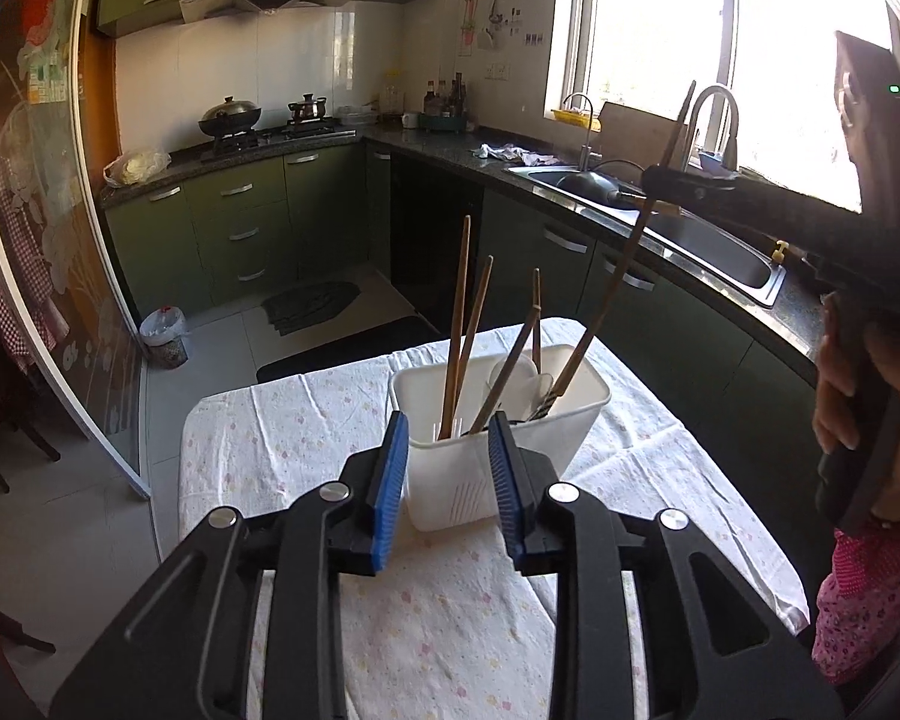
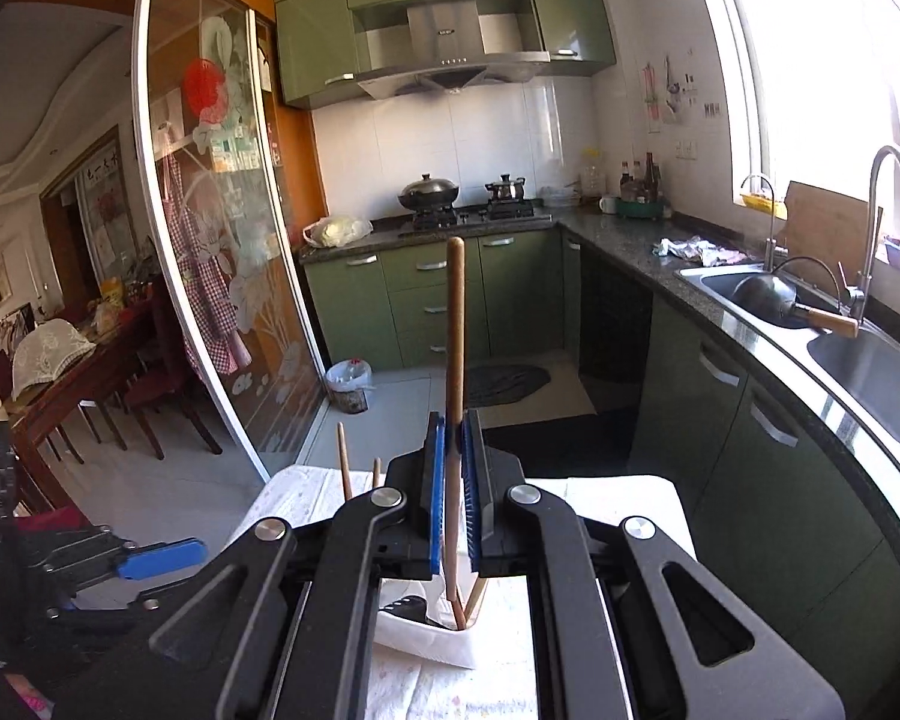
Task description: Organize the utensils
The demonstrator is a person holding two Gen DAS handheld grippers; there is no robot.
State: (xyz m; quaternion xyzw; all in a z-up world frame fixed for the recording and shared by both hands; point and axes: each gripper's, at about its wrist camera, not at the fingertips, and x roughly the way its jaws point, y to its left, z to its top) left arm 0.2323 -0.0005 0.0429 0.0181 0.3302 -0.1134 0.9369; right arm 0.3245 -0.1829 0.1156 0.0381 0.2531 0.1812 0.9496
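Chopstick (image 2: pixel 455 360) gripped upright in my right jaws (image 2: pixel 452 480); left jaws (image 1: pixel 447 468) parted, empty, near white holder (image 1: pixel 498 420).

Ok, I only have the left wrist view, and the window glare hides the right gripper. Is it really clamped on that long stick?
Observer: Yes. In the right wrist view, the right gripper has both blue pads pressed on the wooden handle.
Operator: Where is its lower end?
Observer: Down inside the white holder, next to a thinner stick.
Operator: And the top?
Observer: Rounded, standing free well above the jaws.
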